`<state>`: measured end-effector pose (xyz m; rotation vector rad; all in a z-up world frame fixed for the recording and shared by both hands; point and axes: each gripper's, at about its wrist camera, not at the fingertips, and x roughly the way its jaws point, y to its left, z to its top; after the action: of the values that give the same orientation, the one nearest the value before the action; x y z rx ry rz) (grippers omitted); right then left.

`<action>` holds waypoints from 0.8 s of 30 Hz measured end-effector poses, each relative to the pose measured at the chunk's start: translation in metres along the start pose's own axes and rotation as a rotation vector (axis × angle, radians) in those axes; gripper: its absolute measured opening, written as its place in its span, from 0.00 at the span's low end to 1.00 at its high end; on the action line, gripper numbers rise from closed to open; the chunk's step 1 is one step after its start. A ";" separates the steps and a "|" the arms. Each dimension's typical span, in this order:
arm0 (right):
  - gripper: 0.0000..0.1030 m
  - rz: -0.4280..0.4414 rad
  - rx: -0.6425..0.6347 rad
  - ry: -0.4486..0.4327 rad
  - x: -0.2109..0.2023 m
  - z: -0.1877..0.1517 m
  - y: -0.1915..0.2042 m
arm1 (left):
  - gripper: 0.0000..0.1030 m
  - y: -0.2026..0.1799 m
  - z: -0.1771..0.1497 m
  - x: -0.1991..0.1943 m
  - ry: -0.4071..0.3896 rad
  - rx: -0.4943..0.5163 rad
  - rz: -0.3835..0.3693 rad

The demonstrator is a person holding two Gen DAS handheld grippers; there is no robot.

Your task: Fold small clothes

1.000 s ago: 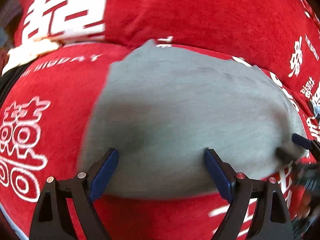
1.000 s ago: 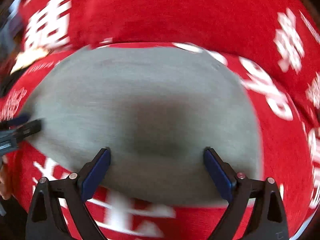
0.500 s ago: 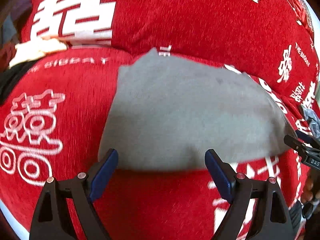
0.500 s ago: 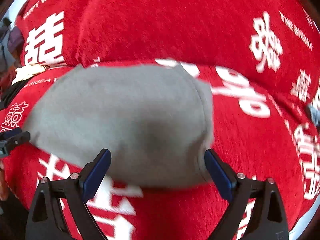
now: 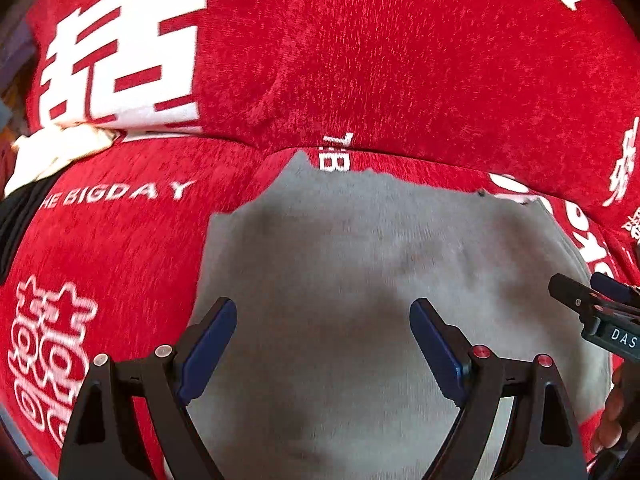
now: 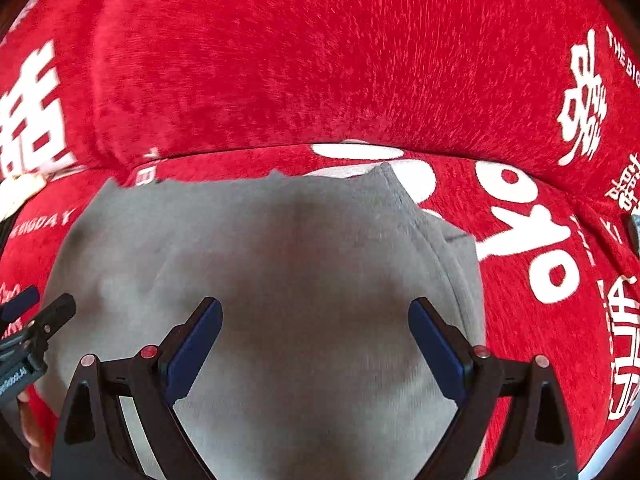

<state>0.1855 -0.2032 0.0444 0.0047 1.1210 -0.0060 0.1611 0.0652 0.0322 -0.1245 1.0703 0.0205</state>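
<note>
A small grey garment (image 5: 344,280) lies flat on a red sofa seat; it also shows in the right wrist view (image 6: 280,272), with a seam and a second layer showing along its right edge. My left gripper (image 5: 323,344) is open and empty, jaws wide apart just above the garment's left half. My right gripper (image 6: 314,344) is open and empty over the garment's right half. Each gripper shows at the edge of the other's view: the right gripper (image 5: 592,304) and the left gripper (image 6: 36,320).
The red sofa seat (image 5: 120,248) and back cushion (image 5: 380,60) carry white printed characters. A cream and black bundle of cloth (image 5: 52,152) lies at the far left of the seat. The seat's front edge runs along the lower right (image 6: 608,440).
Both grippers drew back from the garment half a second ago and have now moved forward and lower over it again. The garment fills more of both views. Jaws stayed open.
</note>
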 end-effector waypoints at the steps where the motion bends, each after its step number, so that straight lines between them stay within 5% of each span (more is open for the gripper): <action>1: 0.93 -0.004 0.013 0.014 0.008 0.005 -0.002 | 0.86 -0.001 0.005 0.007 0.009 -0.001 0.006; 7: 0.97 -0.044 0.028 0.045 0.044 0.013 -0.005 | 0.90 0.000 0.012 0.048 0.072 -0.023 -0.003; 8: 0.97 -0.053 0.013 0.026 0.044 0.010 -0.003 | 1.00 0.002 0.010 0.049 0.050 -0.033 0.005; 14: 0.97 -0.051 -0.010 -0.003 0.030 -0.010 -0.001 | 1.00 0.012 -0.005 0.039 0.023 -0.063 -0.002; 24: 0.97 -0.022 -0.055 -0.123 -0.032 -0.114 0.000 | 1.00 0.018 -0.093 -0.022 -0.109 -0.071 -0.011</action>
<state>0.0694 -0.2023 0.0235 -0.0563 0.9981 0.0050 0.0681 0.0736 0.0064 -0.1911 0.9604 0.0553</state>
